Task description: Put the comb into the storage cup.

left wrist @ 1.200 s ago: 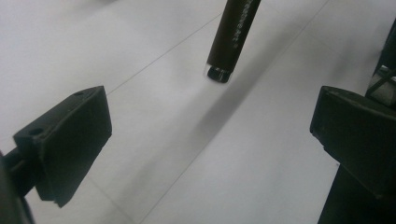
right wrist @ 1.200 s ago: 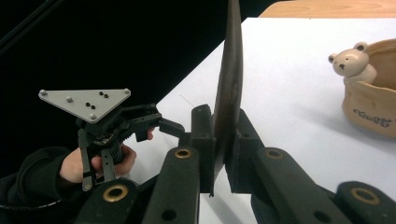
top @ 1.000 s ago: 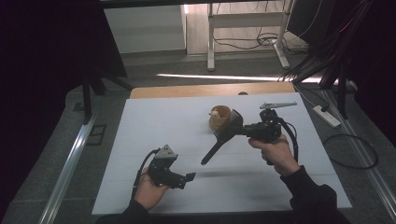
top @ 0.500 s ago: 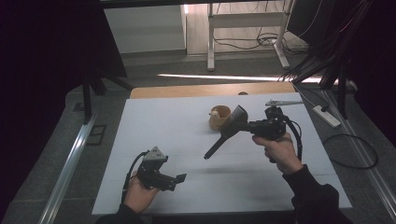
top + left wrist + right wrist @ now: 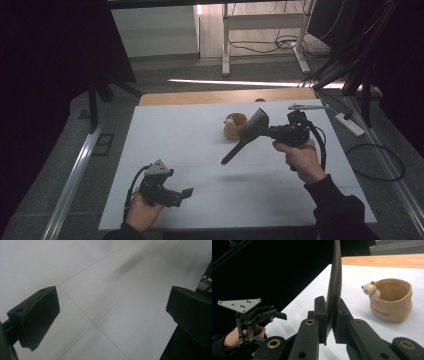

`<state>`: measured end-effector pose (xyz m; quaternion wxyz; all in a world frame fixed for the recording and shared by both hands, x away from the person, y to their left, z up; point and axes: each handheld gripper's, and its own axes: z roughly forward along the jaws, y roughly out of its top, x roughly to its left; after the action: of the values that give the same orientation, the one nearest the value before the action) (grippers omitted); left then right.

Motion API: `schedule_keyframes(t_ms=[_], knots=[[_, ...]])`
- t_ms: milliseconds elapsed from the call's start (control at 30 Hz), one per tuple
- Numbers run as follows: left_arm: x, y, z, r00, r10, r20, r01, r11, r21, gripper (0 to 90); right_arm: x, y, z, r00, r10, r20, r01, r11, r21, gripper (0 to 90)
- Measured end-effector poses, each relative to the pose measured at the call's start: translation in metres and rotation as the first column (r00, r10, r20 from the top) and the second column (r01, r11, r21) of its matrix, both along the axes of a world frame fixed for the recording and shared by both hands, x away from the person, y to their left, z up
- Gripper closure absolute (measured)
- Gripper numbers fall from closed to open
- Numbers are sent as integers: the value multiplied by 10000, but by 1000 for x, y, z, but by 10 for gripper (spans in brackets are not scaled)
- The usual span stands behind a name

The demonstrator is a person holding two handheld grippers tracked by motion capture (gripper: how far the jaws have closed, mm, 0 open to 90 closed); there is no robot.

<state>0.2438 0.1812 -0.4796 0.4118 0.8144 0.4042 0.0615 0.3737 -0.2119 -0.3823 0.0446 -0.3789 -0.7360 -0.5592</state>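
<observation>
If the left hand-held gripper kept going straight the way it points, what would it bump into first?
Probably just the white table. The left hand-held gripper has open jaws with nothing between them, and its own view looks along them onto bare tabletop. How far off the surface is, I can't tell.

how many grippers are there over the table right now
2. The left gripper is low near the table's front left, jaws open and nothing between them. The right gripper is raised at the right beside the tan cup, clamped on a black spatula.
</observation>
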Motion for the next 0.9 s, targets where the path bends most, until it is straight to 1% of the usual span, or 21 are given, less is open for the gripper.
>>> schedule_keyframes(t_ms=[233, 400, 467, 633, 767, 900], knots=[[-8, 11, 0, 9996, 265, 30, -264, 9996, -139, 0, 6, -3, 3, 9997, -228, 63, 227, 9997, 52, 836], [-14, 19, 0, 9992, 402, 56, -401, 9992, -67, 0, 11, -2, 3, 9994, -343, 61, 343, 9994, 33, 836], [-16, 23, -1, 9989, 461, 124, -459, 9989, -100, 0, 13, -2, 4, 9993, -372, 69, 372, 9993, 44, 836], [-19, 32, -2, 9974, 714, -27, -714, 9974, -127, 0, 18, -2, 5, 9989, -467, 83, 466, 9988, 115, 836], [-22, 39, -2, 9960, 890, -66, -891, 9960, -54, 3, 22, -4, 6, 9982, -594, 81, 593, 9981, 158, 836], [-26, 46, -3, 9939, 1089, -145, -1091, 9940, -114, 4, 26, -7, 7, 9974, -714, 40, 713, 9972, 242, 836]])
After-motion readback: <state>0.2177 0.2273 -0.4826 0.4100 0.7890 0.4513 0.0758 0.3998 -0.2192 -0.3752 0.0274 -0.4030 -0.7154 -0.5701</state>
